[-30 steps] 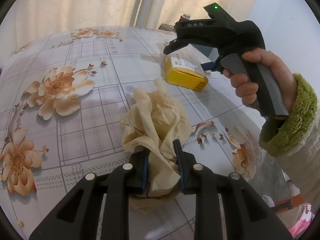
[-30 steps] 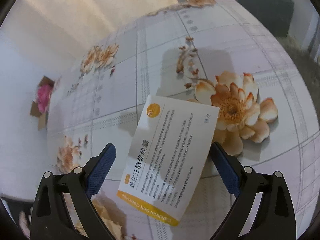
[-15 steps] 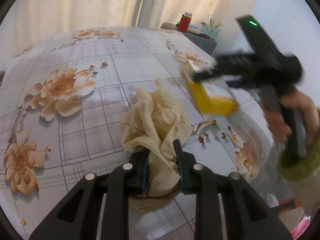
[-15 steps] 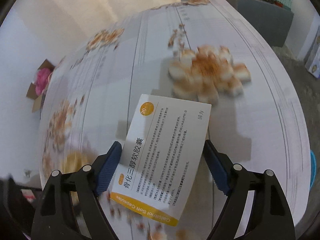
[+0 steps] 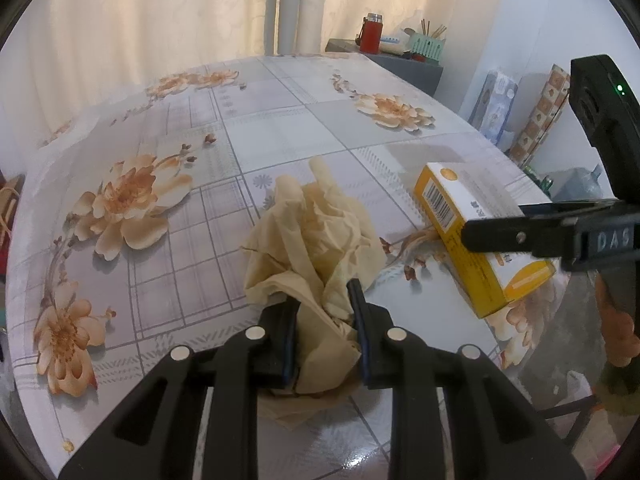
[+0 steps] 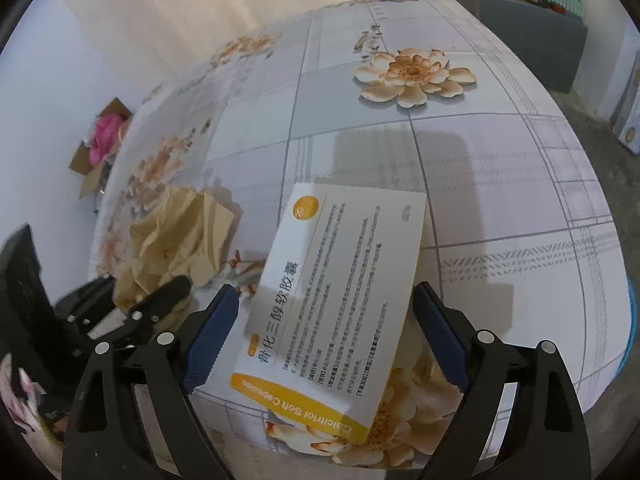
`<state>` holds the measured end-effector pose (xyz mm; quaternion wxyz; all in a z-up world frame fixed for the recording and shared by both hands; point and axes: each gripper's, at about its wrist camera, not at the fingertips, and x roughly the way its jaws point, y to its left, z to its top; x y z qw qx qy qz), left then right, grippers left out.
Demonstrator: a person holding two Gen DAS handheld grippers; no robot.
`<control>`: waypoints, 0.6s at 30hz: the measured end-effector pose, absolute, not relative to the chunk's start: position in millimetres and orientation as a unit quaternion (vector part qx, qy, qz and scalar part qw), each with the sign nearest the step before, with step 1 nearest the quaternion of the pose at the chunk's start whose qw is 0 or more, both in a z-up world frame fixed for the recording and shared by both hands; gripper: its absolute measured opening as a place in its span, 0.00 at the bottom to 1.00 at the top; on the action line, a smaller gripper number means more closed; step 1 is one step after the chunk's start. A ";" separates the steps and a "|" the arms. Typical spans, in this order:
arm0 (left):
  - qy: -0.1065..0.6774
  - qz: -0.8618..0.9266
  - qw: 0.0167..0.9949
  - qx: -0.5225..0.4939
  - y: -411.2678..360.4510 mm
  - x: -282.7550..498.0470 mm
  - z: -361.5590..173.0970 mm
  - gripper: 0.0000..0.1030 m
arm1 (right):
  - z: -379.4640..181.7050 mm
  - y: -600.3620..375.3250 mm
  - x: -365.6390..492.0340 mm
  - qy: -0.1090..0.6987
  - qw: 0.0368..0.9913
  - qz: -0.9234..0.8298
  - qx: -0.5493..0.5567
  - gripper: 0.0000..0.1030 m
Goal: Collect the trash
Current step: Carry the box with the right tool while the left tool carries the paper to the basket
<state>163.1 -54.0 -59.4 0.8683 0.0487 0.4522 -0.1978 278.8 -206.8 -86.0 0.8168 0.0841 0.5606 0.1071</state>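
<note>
The left gripper (image 5: 324,312) is clamping the crumpled tissue (image 5: 312,236) for removal. The right gripper (image 6: 324,336) is squeezing the medicine box (image 6: 340,296) across its width, lifting it clear of the table (image 6: 500,184).

Your right hand-held gripper (image 6: 324,340) has its blue-padded fingers (image 6: 212,336) on either side of a white and yellow medicine box (image 6: 340,300), printed face up, and the box's edges meet both pads. The box hangs tilted above the flower-patterned worktop (image 6: 500,184), near its front edge. To your left, the left hand-held gripper (image 6: 148,304) pinches a crumpled tan paper wad (image 6: 176,240). Beyond the worktop's far left edge, an open cardboard box (image 6: 100,152) holds something pink.
</note>
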 end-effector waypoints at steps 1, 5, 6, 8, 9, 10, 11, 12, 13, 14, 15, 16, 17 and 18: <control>0.452 -0.196 0.869 0.054 -55.3 162.5 -59.4 0.23 | -86.0 -205.2 278.1 0.559 0.818 0.107 0.078 0.82; 0.450 -0.188 0.870 0.072 -59.6 161.0 -59.7 0.23 | -90.0 -197.9 277.2 0.552 0.827 0.095 0.047 0.82; 0.450 -0.186 0.870 0.075 -60.4 160.4 -59.7 0.23 | -90.7 -196.9 276.6 0.551 0.829 0.090 0.038 0.81; 0.449 -0.183 0.871 0.080 -61.7 159.8 -60.0 0.23 | -91.2 -198.7 273.6 0.549 0.830 0.092 0.039 0.78; 0.448 -0.182 0.871 0.082 -61.9 159.5 -60.1 0.23 | -90.8 -200.5 271.9 0.548 0.831 0.091 0.040 0.78; 0.448 -0.181 0.872 0.083 -62.3 159.5 -60.3 0.23 | -90.7 -201.6 271.6 0.547 0.831 0.091 0.042 0.78; 0.447 -0.181 0.872 0.083 -62.3 159.3 -60.5 0.23 | -90.6 -202.4 271.1 0.546 0.832 0.091 0.044 0.78; 0.447 -0.180 0.872 0.084 -62.3 159.3 -60.6 0.23 | -90.7 -202.9 270.0 0.545 0.833 0.091 0.045 0.77; 0.447 -0.180 0.872 0.085 -62.7 159.4 -60.5 0.23 | -90.1 -203.3 269.1 0.544 0.833 0.091 0.046 0.77; 0.447 -0.180 0.872 0.086 -62.8 159.3 -60.5 0.23 | -89.5 -204.0 267.8 0.542 0.834 0.090 0.048 0.76; 0.446 -0.179 0.872 0.087 -63.8 158.1 -60.4 0.23 | -89.1 -205.2 267.1 0.541 0.835 0.089 0.051 0.76; 0.446 -0.179 0.873 0.088 -64.2 157.8 -60.4 0.23 | -88.6 -206.3 266.5 0.540 0.835 0.088 0.055 0.75; 0.446 -0.179 0.873 0.089 -64.8 157.8 -60.5 0.23 | -88.0 -207.6 266.2 0.539 0.836 0.087 0.059 0.75; 0.445 -0.178 0.873 0.091 -65.1 157.9 -60.5 0.23 | -87.4 -209.0 265.0 0.538 0.836 0.086 0.063 0.74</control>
